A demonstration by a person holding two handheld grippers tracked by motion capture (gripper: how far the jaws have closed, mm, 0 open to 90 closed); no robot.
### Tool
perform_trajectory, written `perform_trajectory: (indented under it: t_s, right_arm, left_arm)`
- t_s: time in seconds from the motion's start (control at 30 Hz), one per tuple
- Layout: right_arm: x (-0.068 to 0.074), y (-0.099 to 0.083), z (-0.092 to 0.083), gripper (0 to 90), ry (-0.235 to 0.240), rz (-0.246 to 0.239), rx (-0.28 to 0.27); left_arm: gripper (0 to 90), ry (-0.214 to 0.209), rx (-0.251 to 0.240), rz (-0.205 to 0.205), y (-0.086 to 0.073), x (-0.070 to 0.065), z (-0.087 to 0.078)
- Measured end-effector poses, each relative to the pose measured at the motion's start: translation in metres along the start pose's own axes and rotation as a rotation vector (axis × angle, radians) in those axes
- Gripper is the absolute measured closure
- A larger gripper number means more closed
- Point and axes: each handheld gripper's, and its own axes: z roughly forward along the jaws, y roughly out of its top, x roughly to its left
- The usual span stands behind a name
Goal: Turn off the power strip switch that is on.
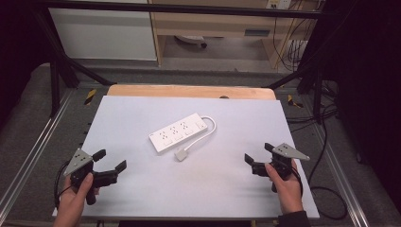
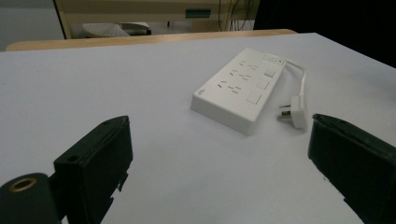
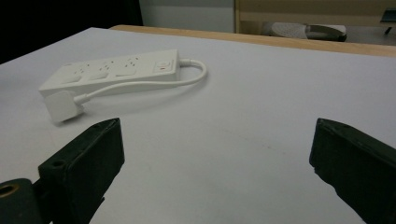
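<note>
Approach stage: white power strip (image 1: pixel 178 133) lies mid-desk (image 1: pixel 142 189) with its plug (image 1: pixel 181 154) just beside it, while left tongs (image 1: pixel 111 165) and right tongs (image 1: pixel 257 156), both spread wide and empty, must likely advance inward to grasp.

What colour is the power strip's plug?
White, like the power strip; the plug shows best in the right gripper view.

A white power strip (image 1: pixel 178 132) with white cord and plug (image 1: pixel 181 154) is seen at frame centre on a pale grey table (image 1: pixel 142 189). Black grippers are noted, lower left (image 1: pixel 109 166) and lower right (image 1: pixel 258 156).
</note>
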Motion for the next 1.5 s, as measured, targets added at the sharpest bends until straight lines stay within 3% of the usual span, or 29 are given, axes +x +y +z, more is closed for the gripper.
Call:
perform_trajectory:
  t_s: [0.13,0.53,0.6,0.83,1.2,1.5]
  right_arm:
    - [0.004,0.002,0.004,3.1,-0.011,-0.023,0.021]
    - [0.007,0.012,0.013,3.3,-0.031,-0.026,0.048]
    - [0.012,0.020,0.019,3.3,-0.027,-0.057,0.062]
    - [0.017,0.033,0.030,3.2,-0.011,-0.097,0.074]
    - [0.013,0.036,0.043,2.9,0.015,-0.122,0.124]
    - [0.005,0.046,0.044,3.1,0.008,-0.095,0.127]
  left_arm:
    - [6.4,0.000,0.000,0.000,0.000,0.000,0.000]
    - [6.4,-0.008,0.015,0.003,-0.001,0.000,0.002]
    - [6.4,-0.007,0.019,-0.003,-0.002,0.000,0.003]
    - [6.5,0.003,0.030,0.004,-0.005,0.002,0.007]
    - [6.5,0.051,-0.019,-0.008,-0.006,0.015,0.009]
    - [6.3,0.078,-0.054,-0.026,-0.006,0.021,0.007]
